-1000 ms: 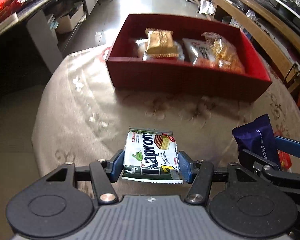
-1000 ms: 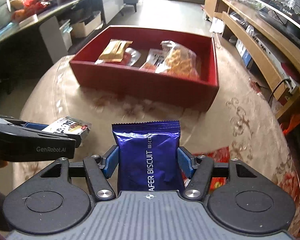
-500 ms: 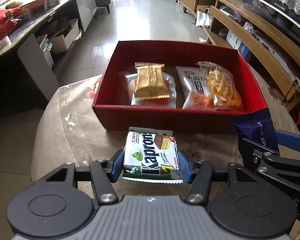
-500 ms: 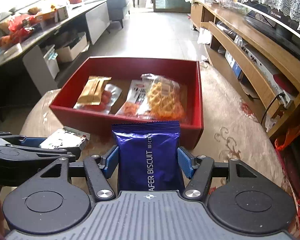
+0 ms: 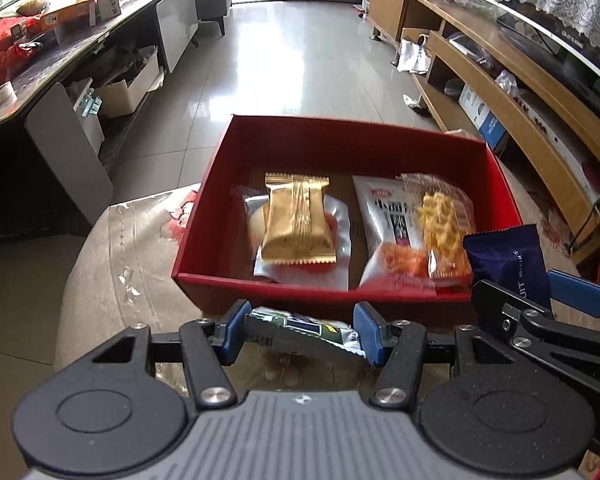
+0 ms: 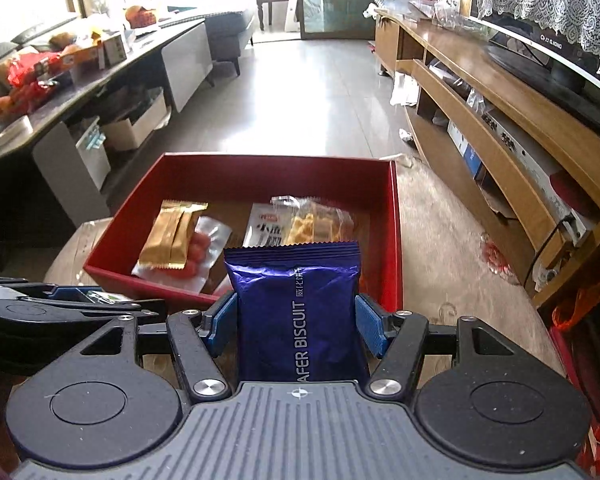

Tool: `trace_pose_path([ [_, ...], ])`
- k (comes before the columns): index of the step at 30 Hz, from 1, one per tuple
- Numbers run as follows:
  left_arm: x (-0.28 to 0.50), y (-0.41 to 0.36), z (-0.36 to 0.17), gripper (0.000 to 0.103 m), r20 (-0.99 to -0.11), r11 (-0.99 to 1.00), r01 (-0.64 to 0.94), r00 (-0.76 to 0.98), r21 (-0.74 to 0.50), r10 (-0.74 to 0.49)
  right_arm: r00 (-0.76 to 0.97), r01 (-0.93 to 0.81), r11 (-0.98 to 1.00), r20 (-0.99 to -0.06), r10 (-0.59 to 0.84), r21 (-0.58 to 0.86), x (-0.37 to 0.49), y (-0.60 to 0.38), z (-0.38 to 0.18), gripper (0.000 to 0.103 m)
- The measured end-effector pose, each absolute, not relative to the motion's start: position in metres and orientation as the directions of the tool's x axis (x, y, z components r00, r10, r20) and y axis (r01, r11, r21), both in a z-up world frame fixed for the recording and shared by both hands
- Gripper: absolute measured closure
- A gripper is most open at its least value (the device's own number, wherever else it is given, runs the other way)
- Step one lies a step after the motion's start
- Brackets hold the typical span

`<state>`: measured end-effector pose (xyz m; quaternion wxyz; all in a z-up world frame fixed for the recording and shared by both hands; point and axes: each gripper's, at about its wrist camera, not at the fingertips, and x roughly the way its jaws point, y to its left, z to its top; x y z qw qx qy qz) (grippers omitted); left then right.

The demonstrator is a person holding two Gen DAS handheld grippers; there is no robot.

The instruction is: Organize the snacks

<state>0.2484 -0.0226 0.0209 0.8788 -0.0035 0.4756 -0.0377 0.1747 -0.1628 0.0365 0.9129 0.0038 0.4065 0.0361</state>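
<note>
Red cardboard walls frame the open rectangular snack box (image 5: 260, 284) on the beige patterned table (image 5: 112, 280), with both tools at its near rim. The left tool (image 5: 300, 334) is clamped on a green-and-white foil wafer packet (image 5: 300, 326), which sags almost flat between the blue pads, just short of the box's front wall at 12 o'clock. The right tool (image 6: 296, 320) is clamped on a glossy purple foil wafer-biscuit pouch (image 6: 296, 300), upright, its crimped top overlapping the box's near right corner in the right wrist view.

The risk lies at the rim: the drooping green packet sits low, and pushed forward at this height it would likely catch the front wall instead of clearing it. Slick foil could also slip from either grip, or a release made too early would drop a packet on the table outside the box. The tools ride side by side, the right one at the left's 3 o'clock, so a crossing path could knock them together.

Inside, a gold foil packet (image 5: 296, 220) lies on a clear pouch at 11 o'clock; a white printed packet (image 5: 384, 216) and a clear bag of yellow lattice crackers (image 5: 440, 224) lie at 1 o'clock.
</note>
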Motion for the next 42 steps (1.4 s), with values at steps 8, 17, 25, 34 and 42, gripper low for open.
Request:
trace_pose_path([
  [8,0.265,-0.024,0.025,0.074,-0.831,0.996,0.051,0.549,-0.073,-0.090,0.678,-0.066,0.997,-0.731,0.080,0.047,0.189,-0.161,0.040,0.034],
  [17,0.262,-0.012,0.013,0.059,-0.853,0.994,0.088,0.513,-0.066,-0.102,0.646,-0.062,0.997,-0.759,0.081,0.053,0.204,-0.160,0.026,0.034],
  [25,0.235,0.017,-0.016,0.043,-0.900,0.990,0.132,0.423,-0.055,-0.106,0.643,-0.085,0.995,-0.761,0.088,0.043,0.193,-0.160,0.029,0.034],
  [34,0.232,-0.006,-0.053,0.033,-0.952,0.995,0.059,0.291,-0.078,-0.092,0.621,-0.138,0.990,-0.777,0.100,0.017,0.189,-0.143,0.024,0.034],
  [42,0.225,-0.010,-0.046,0.048,-0.940,0.997,0.005,0.334,-0.072,-0.069,0.614,-0.154,0.988,-0.782,0.106,0.012,0.186,-0.145,0.023,0.034],
])
